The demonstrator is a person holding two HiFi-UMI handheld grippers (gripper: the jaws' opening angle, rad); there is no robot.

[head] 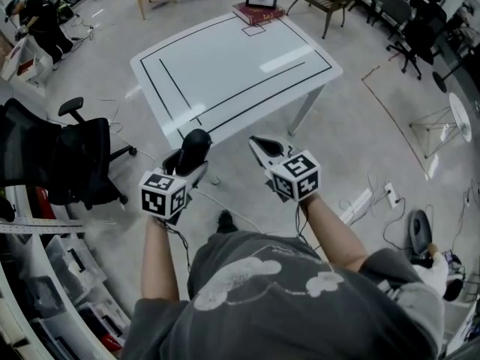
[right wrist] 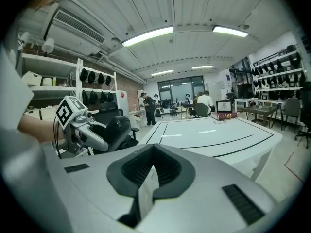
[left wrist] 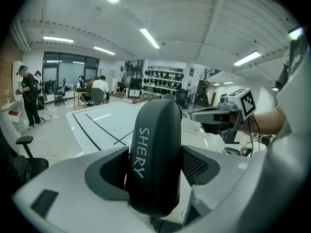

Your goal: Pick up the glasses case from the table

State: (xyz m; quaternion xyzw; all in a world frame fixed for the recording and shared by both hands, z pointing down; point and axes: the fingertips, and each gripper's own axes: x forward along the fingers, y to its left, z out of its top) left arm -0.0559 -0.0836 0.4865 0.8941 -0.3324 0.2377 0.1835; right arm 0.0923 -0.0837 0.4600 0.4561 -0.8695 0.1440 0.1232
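The glasses case is a black oval hard case with "SHERY" written on it in white. It stands upright between the pads of my left gripper, which is shut on it. In the head view the case is held in the air off the near edge of the white table, with the left gripper behind it. My right gripper hovers to the right of it, jaws closed together on nothing. In the right gripper view its pads meet.
The table carries black tape lines, with a red book and a small framed picture at its far end. A black office chair stands left of me. Cables and a power strip lie on the floor at right. People stand at the far left.
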